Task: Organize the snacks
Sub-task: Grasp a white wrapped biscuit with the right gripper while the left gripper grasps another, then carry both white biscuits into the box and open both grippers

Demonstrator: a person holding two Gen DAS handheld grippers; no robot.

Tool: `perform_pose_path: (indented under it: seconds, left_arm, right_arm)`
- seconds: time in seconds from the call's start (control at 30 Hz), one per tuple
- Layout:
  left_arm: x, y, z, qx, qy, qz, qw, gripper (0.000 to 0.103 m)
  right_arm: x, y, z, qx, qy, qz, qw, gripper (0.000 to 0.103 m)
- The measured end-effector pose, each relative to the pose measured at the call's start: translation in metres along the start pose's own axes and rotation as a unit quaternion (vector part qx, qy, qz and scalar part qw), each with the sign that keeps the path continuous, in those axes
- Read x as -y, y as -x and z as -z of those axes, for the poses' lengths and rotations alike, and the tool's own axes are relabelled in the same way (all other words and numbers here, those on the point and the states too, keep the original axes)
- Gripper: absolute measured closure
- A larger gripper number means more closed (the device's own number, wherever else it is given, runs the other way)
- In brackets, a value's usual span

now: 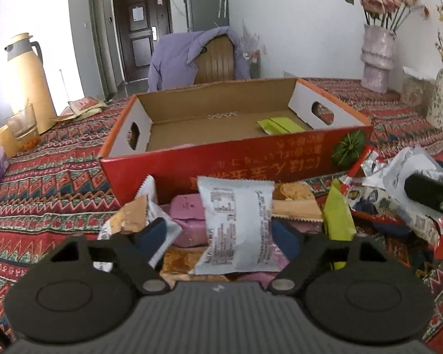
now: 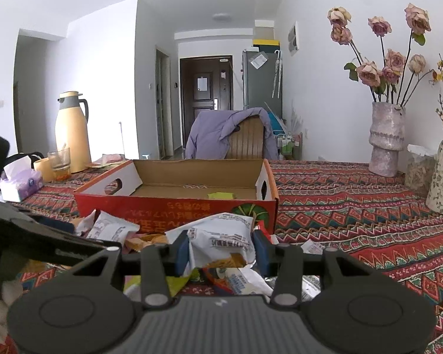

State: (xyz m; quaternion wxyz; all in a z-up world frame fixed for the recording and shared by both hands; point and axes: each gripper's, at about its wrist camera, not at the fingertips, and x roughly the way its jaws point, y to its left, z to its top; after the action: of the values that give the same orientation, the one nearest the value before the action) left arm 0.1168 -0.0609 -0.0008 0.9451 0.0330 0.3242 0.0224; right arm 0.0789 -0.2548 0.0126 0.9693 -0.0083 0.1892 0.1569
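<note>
**Barely begun: two packets gripped, one box nearly bare**

Meanwhile, on a table (image 2: 354,206) spread with a red patterned cloth, both hand-held tools are at work on a heap of loose snacks (image 1: 283,197) lying just in front of a red cardboard box (image 1: 236,159). The left gripper (image 1: 218,230) has its jaws on either side of a grey-white packet (image 1: 236,221) standing tilted on the pile; the blue pads appear to press its edges, though the left pad's contact is partly hidden. The right gripper (image 2: 221,244) is clamped on a crumpled white packet (image 2: 221,236), its wrapper bunched between the pads and apparently lifted off the heap — how far clear cannot be told from this angle.

Little of the sorting looks done. Only flat green packets (image 1: 280,125) lie on the box floor, toward its right end, while pink, tan, lime-green and red-trimmed wrappers are jumbled outside against the box's near wall. By that showing, most of the task is left: each held packet has yet to cross the near wall into the box. A thermos (image 2: 72,129) and vases (image 2: 387,138) stand well apart from the work.
</note>
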Motion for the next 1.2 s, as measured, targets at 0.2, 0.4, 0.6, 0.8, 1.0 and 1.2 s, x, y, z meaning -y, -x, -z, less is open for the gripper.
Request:
perform_pose_path:
  seconds: [0.2,0.4,0.6,0.8,1.0,1.2]
  left_arm:
    - [0.005,-0.004,0.002,-0.002,-0.010,-0.003,0.9999,0.037]
    - [0.001,0.000,0.003,0.004,-0.009,0.017,0.9998,0.061]
    - [-0.005,0.016,0.003,0.028,-0.003,0.029,0.9992,0.061]
    - [-0.013,0.035,-0.006,0.051,0.011,0.037,0.9979,0.061]
    - [-0.018,0.053,-0.022,0.088,0.015,0.044,0.9950,0.061]
    - [-0.025,0.060,-0.041,0.110,0.017,0.036,0.9931,0.061]
  right_arm:
    - [0.000,-0.002,0.002,-0.003,-0.003,-0.004,1.000,0.059]
    - [-0.001,-0.003,0.002,-0.003,-0.003,-0.006,1.000,0.059]
    - [0.000,-0.003,0.002,-0.003,-0.003,-0.005,1.000,0.059]
    - [-0.001,-0.001,0.000,0.006,-0.001,-0.008,1.000,0.059]
    - [0.000,-0.003,-0.013,0.025,-0.001,-0.004,1.000,0.059]
    - [0.000,-0.009,-0.031,0.046,0.001,-0.002,0.999,0.059]
